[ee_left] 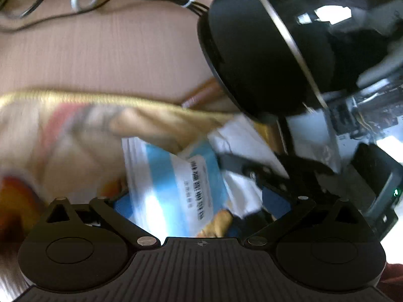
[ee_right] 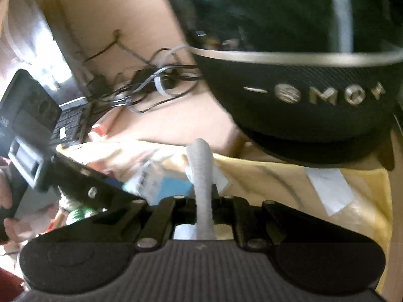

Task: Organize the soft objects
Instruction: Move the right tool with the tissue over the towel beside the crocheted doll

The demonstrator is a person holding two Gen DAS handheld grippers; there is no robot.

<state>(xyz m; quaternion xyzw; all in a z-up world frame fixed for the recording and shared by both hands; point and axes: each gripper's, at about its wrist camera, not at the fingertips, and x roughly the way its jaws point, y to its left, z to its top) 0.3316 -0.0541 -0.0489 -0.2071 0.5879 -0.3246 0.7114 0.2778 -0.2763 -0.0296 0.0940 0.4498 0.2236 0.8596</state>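
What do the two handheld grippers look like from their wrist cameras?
Both are matte black plastic. The left gripper has a ribbed base plate, two rounded lobes and linkage arms with silver pivot pins. The right gripper has the same build. In the right wrist view, the left unit shows a boxy black body with a small window. No sleeves visible.

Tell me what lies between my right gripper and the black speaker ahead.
Right wrist view: the right gripper pinches a grey fabric strip; beyond it, yellow cloth bearing a white label runs up to the black speaker.
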